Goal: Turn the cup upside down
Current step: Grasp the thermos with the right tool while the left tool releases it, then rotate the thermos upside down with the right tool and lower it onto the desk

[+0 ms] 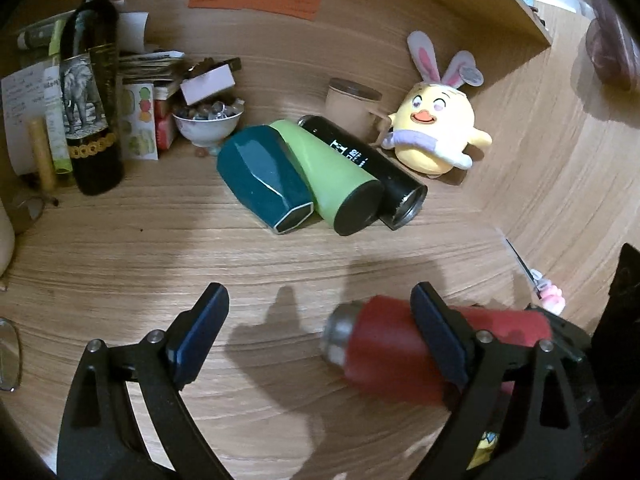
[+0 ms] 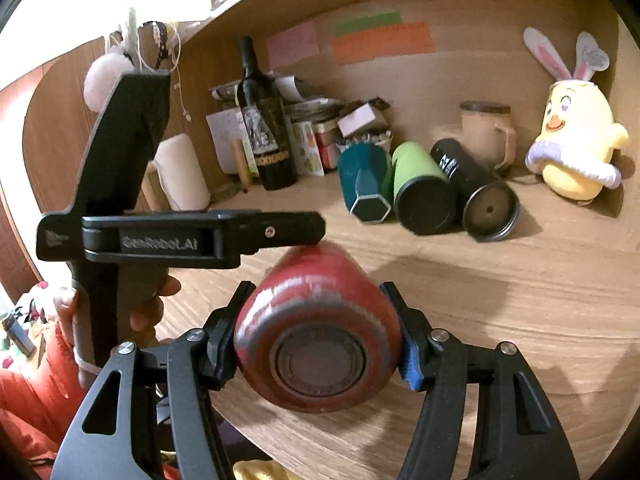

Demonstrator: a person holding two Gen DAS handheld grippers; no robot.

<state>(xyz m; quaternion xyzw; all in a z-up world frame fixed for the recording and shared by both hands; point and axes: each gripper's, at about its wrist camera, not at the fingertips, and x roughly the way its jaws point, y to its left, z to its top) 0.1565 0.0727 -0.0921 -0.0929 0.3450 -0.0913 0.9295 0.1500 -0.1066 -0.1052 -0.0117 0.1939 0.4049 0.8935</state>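
A red cup [image 2: 316,320] with a steel rim lies roughly level above the wooden desk, its base facing the right wrist camera. My right gripper [image 2: 316,328] is shut on its body near the base. In the left wrist view the red cup [image 1: 384,344] is blurred, its steel mouth pointing left. My left gripper [image 1: 320,320] is open; its right finger [image 1: 438,332] crosses in front of the cup, which lies to the right of the gap. In the right wrist view the left gripper's finger [image 2: 272,232] rests at the cup's upper side.
A teal cup [image 1: 264,180], a green cup [image 1: 336,176] and a black flask [image 1: 368,168] lie side by side at the back. A wine bottle [image 1: 90,92], a bowl of stones [image 1: 208,120], a beige mug [image 1: 352,104] and a yellow plush chick [image 1: 436,128] stand behind.
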